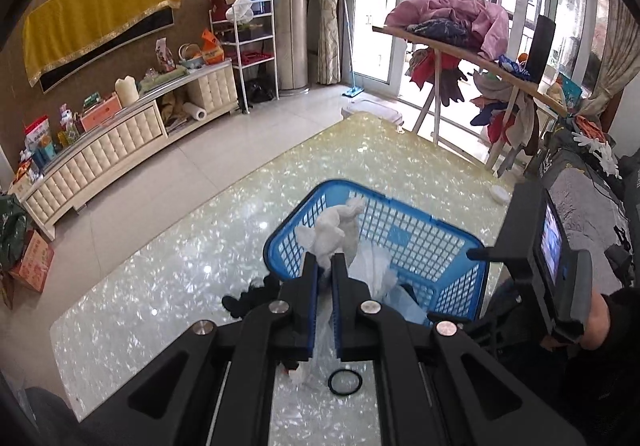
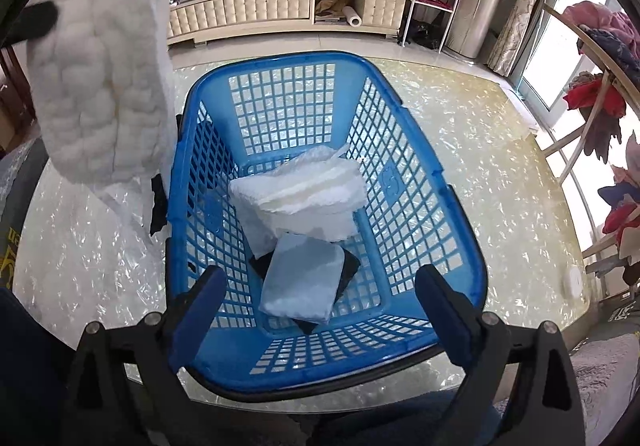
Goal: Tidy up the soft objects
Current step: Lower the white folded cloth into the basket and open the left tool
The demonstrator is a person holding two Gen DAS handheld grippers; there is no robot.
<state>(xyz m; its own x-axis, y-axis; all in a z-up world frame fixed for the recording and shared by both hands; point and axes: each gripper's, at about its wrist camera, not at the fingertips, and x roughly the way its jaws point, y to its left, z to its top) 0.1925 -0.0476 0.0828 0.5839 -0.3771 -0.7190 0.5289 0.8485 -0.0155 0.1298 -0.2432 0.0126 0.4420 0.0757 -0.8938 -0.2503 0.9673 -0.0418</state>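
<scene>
My left gripper [image 1: 324,260] is shut on a white fluffy cloth [image 1: 334,228], held up beside the left side of the blue plastic basket [image 1: 404,211]. In the right wrist view this cloth [image 2: 104,77] hangs at the upper left, outside the basket [image 2: 280,59]. My right gripper [image 2: 322,274] stands open above the basket's near end with nothing between its fingers. In the basket lie a folded white cloth [image 2: 304,189], a light blue pouch [image 2: 304,282] and a black item [image 2: 350,266] under it.
The basket stands on a glossy pearl-pattern table [image 1: 168,286]. On the table lie a black cloth [image 1: 248,296], a black ring [image 1: 345,382] and a white lid [image 2: 574,280]. A clothes-laden rack [image 1: 460,29] stands at the far right, a cream cabinet [image 1: 120,141] on the left.
</scene>
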